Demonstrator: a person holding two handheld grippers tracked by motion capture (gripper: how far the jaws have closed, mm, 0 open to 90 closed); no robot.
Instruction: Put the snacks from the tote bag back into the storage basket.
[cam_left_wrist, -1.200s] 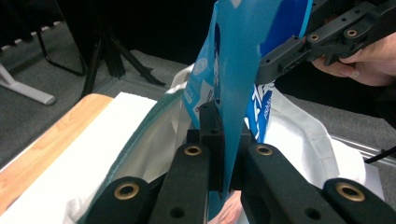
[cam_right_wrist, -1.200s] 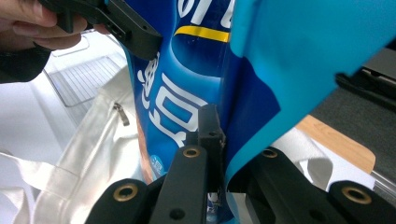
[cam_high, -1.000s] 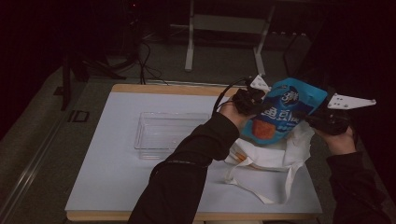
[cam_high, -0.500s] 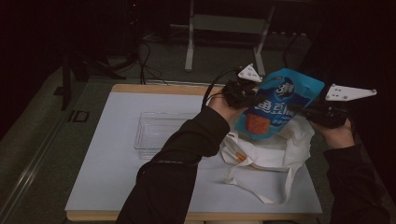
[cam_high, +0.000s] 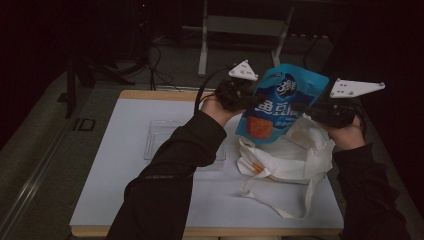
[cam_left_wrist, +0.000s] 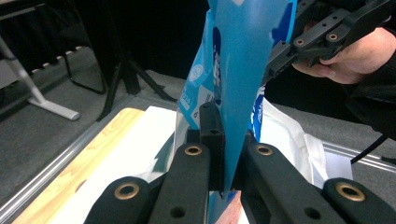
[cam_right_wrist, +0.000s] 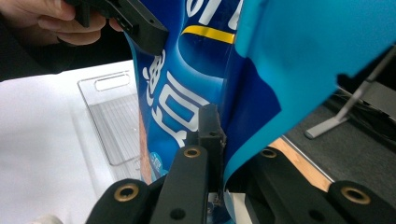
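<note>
A blue snack bag (cam_high: 281, 97) with white lettering and an orange patch hangs in the air above a white cloth tote bag (cam_high: 285, 157). My left gripper (cam_high: 253, 100) is shut on the bag's left edge, and my right gripper (cam_high: 301, 108) is shut on its right edge. In the left gripper view the black jaws (cam_left_wrist: 224, 161) pinch the thin blue film (cam_left_wrist: 243, 60), with the other gripper (cam_left_wrist: 322, 32) clamped higher up. The right gripper view has its jaws (cam_right_wrist: 218, 147) closed on a fold of the bag (cam_right_wrist: 187, 93), the left gripper (cam_right_wrist: 135, 23) gripping the far edge.
A clear plastic tray (cam_high: 162, 137) lies on the white table (cam_high: 125, 190) left of the tote; it also appears as the tray (cam_right_wrist: 112, 121) in the right gripper view. The crumpled tote has a loose strap near the front edge. Dark floor and metal stand legs (cam_high: 205, 45) lie beyond the table.
Both hands have lifted the blue bag higher and slightly away from the tote, still gripping its two edges. The tote and tray have stayed put.
</note>
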